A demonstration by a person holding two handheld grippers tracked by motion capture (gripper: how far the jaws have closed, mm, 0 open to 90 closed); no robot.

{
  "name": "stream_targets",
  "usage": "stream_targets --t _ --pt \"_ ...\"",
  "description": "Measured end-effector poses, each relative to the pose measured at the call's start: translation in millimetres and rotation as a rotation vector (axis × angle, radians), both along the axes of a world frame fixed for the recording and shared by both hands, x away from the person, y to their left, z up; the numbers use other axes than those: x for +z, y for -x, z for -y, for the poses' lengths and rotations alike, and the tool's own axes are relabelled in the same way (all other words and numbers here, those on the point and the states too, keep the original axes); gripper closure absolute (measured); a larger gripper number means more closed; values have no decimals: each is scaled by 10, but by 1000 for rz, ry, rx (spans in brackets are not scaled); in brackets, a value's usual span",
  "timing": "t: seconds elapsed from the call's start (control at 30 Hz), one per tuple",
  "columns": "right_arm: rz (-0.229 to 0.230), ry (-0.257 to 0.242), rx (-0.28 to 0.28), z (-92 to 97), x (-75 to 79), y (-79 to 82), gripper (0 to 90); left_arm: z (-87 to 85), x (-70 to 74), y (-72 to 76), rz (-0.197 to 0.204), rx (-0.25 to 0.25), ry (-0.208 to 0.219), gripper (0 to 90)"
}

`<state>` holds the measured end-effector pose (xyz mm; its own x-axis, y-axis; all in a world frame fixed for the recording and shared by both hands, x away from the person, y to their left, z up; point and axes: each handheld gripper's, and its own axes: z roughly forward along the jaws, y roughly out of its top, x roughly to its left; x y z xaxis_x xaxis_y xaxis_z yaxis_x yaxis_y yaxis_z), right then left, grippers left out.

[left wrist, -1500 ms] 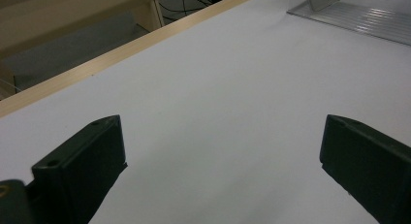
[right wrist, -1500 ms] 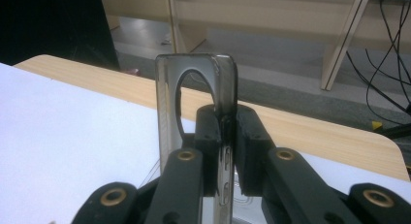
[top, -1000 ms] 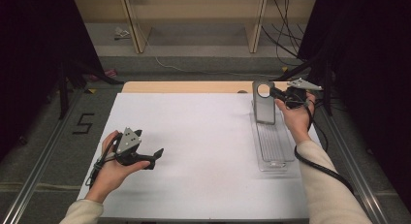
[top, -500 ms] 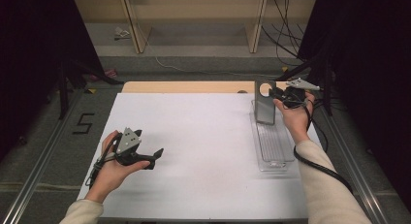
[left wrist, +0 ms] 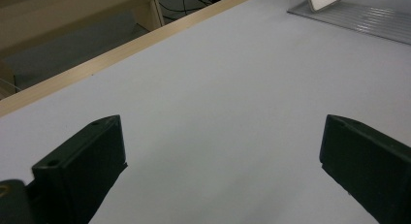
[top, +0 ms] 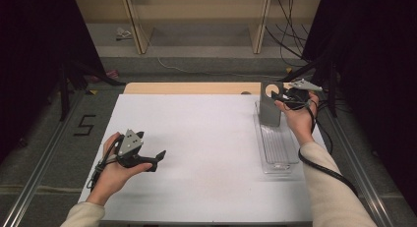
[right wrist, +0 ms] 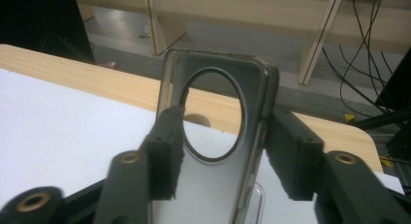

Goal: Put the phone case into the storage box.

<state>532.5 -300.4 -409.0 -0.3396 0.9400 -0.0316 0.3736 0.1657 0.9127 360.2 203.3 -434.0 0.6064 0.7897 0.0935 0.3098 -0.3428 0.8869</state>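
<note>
Release was the change: my right gripper (top: 278, 96) had just been opening its jaws, with the case (top: 269, 109) between them. In the right gripper view the grey, see-through case (right wrist: 213, 180) stood upright in the gap, its round hole at the top. One pad overlapped its near edge and the other sat just beside its far edge. I could not tell whether either pad brushed it, but I judged neither was squeezing.

From above, the case stood on end at the far end of the clear tray (top: 281, 151), at about 1 o'clock on the table (top: 206, 138). The tray ran along the table's right side from about 1 o'clock to 4 o'clock. The case leaned a little and had no prop that I could make out apart from the tray's end wall.

My left gripper (top: 150, 147) rested at 8 o'clock, well apart from the tray, its jaws spread wide over bare white surface with nothing between them (left wrist: 223, 161).

My reading was that the placing was as good as done. The risk was tipping the case when I backed out, so a straight, slow withdrawal seemed right.
</note>
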Motion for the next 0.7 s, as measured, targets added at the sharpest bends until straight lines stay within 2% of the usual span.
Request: stream_targets --t 0.17,0.5,0.6,0.7 --pt "6 8 -14 6 0 -6 385 1 2 0 1 0 0 21" --pt "35 -27 -32 58 72 9 305 -1 5 2 1 -1 -1 21" --pt "47 -46 -42 77 103 22 311 -2 7 1 3 -1 -2 21" --pt "46 -80 -46 123 139 45 437 -2 11 3 3 0 3 21"
